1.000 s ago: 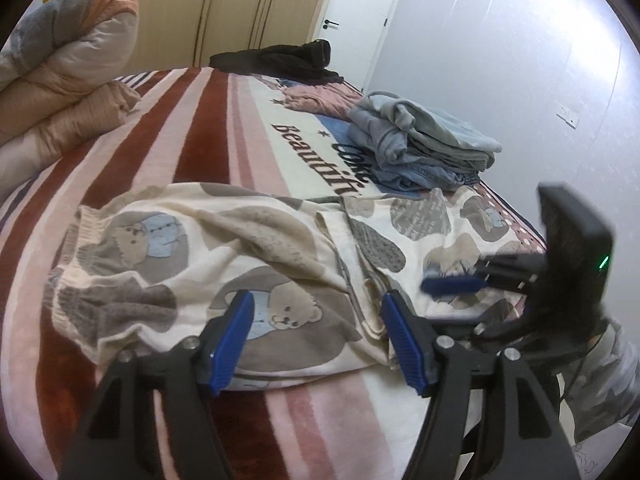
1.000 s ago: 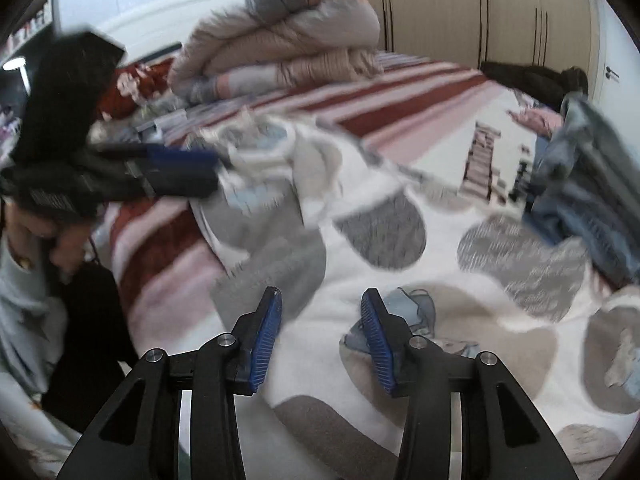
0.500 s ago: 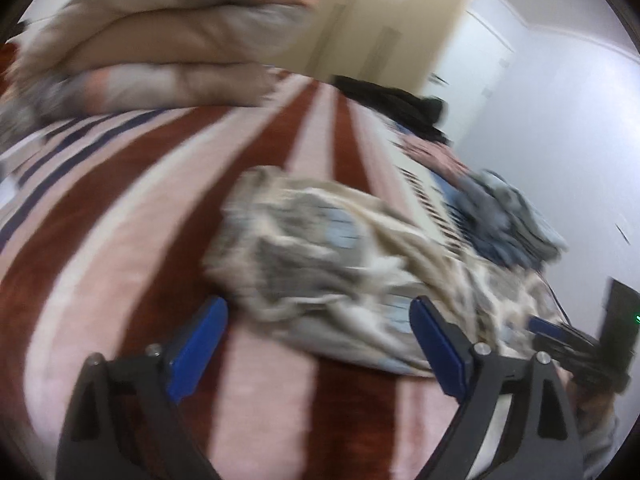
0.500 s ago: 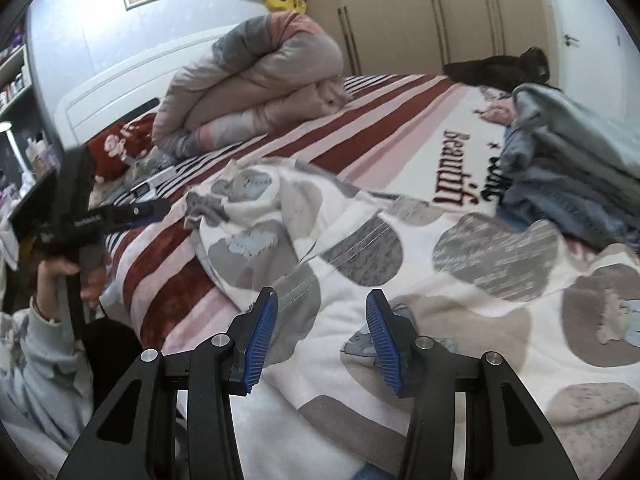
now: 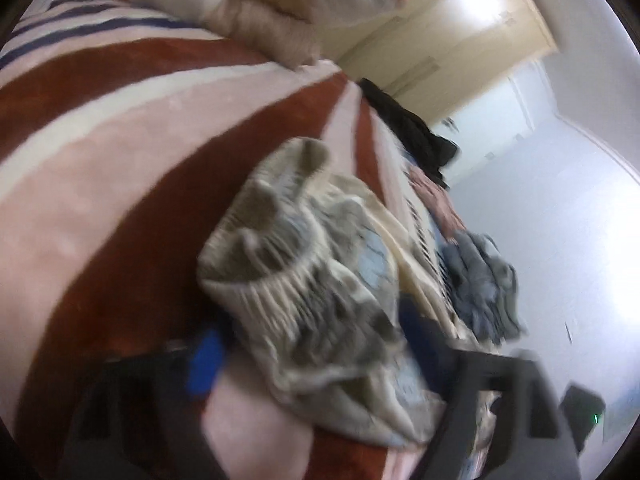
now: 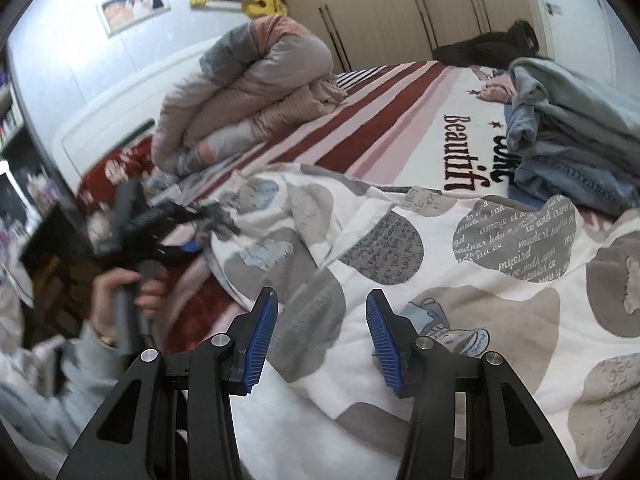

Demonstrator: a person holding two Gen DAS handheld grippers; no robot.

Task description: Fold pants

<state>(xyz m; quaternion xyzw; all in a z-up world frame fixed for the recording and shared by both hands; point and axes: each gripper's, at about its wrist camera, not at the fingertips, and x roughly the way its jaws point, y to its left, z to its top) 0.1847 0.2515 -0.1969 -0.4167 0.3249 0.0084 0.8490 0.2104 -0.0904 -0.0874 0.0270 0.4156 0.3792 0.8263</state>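
The cream pants with grey and blue patches lie spread on the striped bed. Their waistband end is bunched in the blurred left wrist view. My left gripper is open, its blue pads either side of that bunched end; it also shows in the right wrist view at the pants' left end. My right gripper is open and empty, low over the pants' near edge.
A rolled pink and grey duvet lies at the bed's head. A pile of folded blue-grey clothes sits at the right. A dark garment lies at the far side by the wardrobe. The striped blanket stretches left of the pants.
My left gripper has swung left along the pants and closed in on the bunched waistband end. My right gripper has stayed over the near edge and opened slightly wider.
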